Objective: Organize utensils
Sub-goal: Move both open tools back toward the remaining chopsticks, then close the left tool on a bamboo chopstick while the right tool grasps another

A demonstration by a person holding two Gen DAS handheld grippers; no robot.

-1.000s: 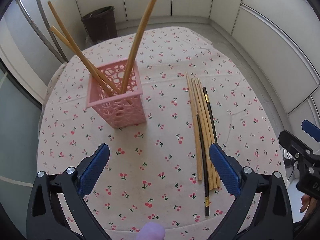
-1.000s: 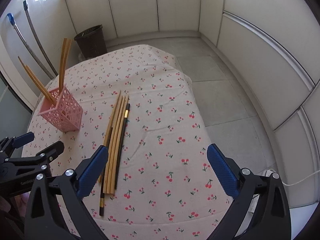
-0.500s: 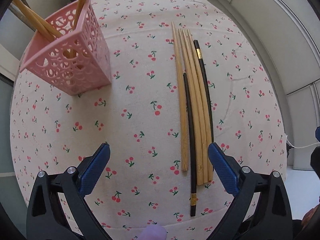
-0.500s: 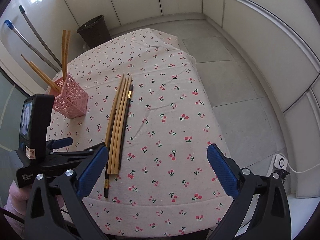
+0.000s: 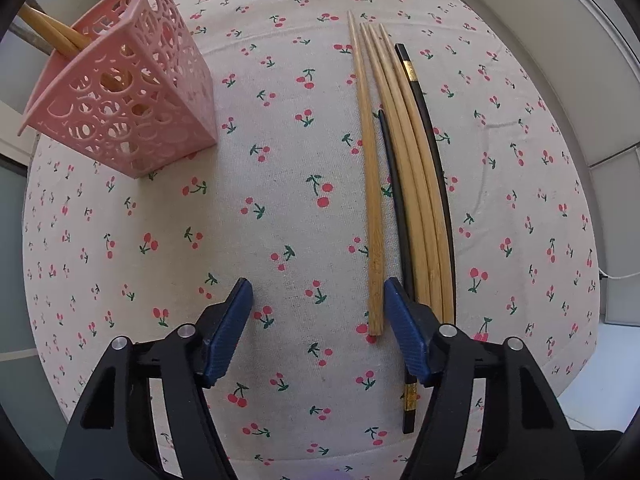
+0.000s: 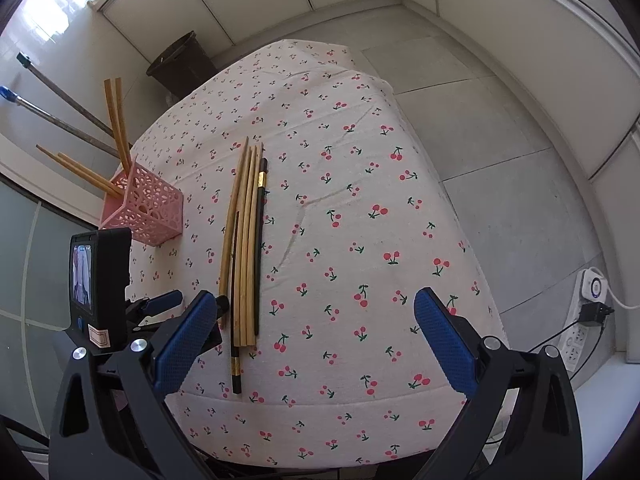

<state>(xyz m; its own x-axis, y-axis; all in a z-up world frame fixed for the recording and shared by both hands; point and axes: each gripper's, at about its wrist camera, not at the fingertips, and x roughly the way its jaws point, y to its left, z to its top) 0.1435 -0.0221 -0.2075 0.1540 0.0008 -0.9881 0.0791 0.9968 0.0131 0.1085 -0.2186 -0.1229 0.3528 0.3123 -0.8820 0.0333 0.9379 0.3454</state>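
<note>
On the table, which is covered by a cherry-print cloth, a pink perforated holder stands upright near the left side. Four bamboo chopsticks already lean inside it; this part of the task appears complete.

To the right of the holder, well apart from it, six loose chopsticks lie side by side on the cloth: four bamboo and two black with gold bands. These remain to be moved, so the task is judged to be somewhat under halfway done.

The left gripper points down at the near ends of the loose group. Its jaws are closing. The end of the leftmost bamboo chopstick lies between them, just beside the right pad; the pads do not yet press on it. The remaining sticks lie outside that pad.

The right gripper is held above the near table edge, jaws wide apart, with nothing between them.
</note>
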